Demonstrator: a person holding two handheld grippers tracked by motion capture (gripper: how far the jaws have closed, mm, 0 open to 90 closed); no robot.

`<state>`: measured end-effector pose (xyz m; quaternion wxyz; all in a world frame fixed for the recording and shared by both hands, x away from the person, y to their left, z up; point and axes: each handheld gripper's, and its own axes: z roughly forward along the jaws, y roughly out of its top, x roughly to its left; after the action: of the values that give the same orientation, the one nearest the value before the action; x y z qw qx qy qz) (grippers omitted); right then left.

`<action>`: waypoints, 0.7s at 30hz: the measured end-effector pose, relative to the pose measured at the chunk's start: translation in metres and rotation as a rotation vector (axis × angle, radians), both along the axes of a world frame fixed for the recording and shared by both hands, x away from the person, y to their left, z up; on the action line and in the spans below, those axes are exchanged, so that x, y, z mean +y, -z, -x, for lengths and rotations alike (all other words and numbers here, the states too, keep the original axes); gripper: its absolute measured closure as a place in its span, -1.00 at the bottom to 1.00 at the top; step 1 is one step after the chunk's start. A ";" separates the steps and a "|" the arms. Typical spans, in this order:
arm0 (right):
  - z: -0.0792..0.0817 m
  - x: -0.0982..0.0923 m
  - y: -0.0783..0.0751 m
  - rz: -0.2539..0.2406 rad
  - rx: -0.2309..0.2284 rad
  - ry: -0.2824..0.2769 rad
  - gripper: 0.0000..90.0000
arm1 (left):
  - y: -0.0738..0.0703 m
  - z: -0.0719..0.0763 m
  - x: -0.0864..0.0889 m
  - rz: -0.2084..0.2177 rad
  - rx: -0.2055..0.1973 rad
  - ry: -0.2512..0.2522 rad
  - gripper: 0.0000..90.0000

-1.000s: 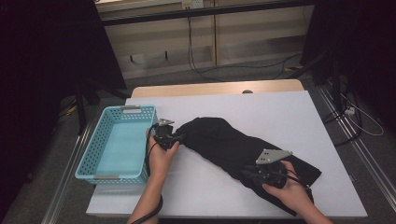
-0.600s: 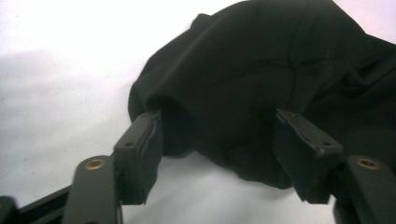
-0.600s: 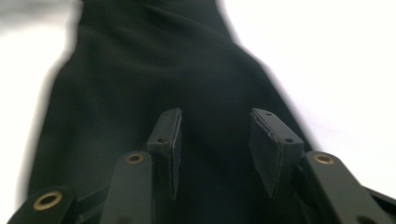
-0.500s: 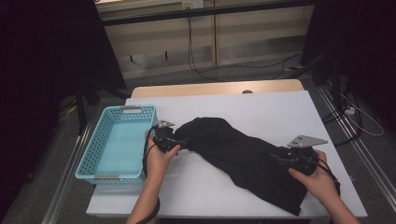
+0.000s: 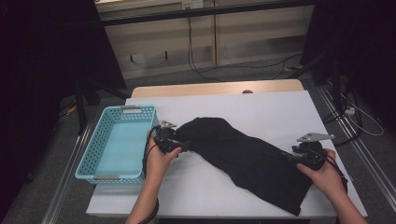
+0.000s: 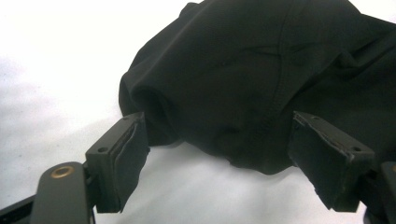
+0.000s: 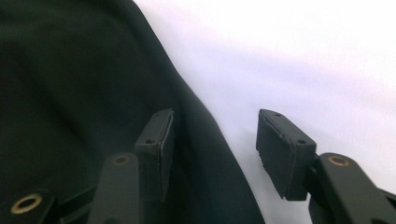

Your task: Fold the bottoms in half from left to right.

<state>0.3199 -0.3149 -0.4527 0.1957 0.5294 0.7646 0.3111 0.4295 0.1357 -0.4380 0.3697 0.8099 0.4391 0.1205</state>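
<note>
Spreading across the white table, a black garment lies slantwise from near the table's middle left down to its near right edge. A light blue basket stands at the left edge, just beside the cloth's upper end. The left gripper sits at that upper end, its jaws having just been opening; in the left gripper view they stand wide apart with a rounded fold of the cloth between them, unpressed. The right gripper rests at the cloth's right border, jaws likewise just opening and apart: one pad over the fabric, the other over bare table.
</note>
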 end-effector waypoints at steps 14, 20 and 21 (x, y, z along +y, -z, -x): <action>0.000 -0.024 -0.009 -0.026 -0.001 0.020 0.99 | -0.003 0.002 0.001 0.012 -0.005 0.006 -0.53; -0.003 -0.026 -0.004 0.034 -0.043 0.042 0.64 | -0.003 0.003 -0.001 0.008 -0.006 0.012 -0.53; -0.002 -0.022 -0.005 0.049 -0.049 0.031 0.54 | -0.003 0.003 -0.001 0.006 -0.004 0.016 -0.53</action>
<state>0.3220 -0.3373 -0.4482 0.2322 0.5286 0.7585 0.3023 0.4267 0.1345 -0.4350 0.3739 0.8120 0.4324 0.1179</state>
